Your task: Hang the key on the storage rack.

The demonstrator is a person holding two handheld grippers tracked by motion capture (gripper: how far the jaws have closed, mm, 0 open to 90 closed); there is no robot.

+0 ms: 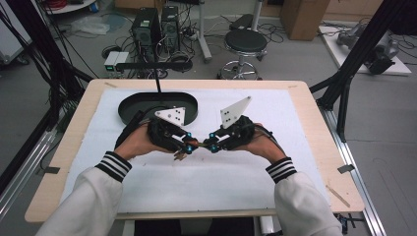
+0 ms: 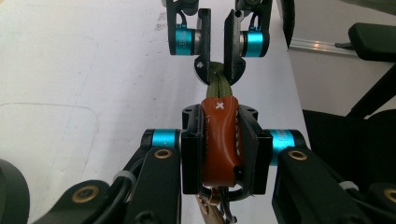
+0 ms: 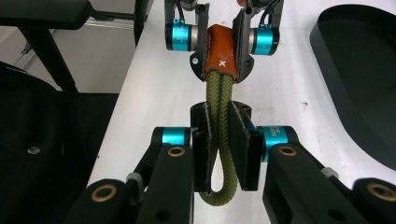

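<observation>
My left tongs are pressed together on one smooth brown leather sleeve with pale stitching and a small white cross, held above the white-covered tabletop. Out of the sleeve runs one braided olive-green cord loop, round and doubled over. My right tongs pinch that loop near its bend. One shallow black oval tray sits behind my left hand.

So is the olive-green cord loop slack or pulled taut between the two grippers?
Taut: the olive-green cord loop runs straight from the right gripper to the left gripper.
</observation>
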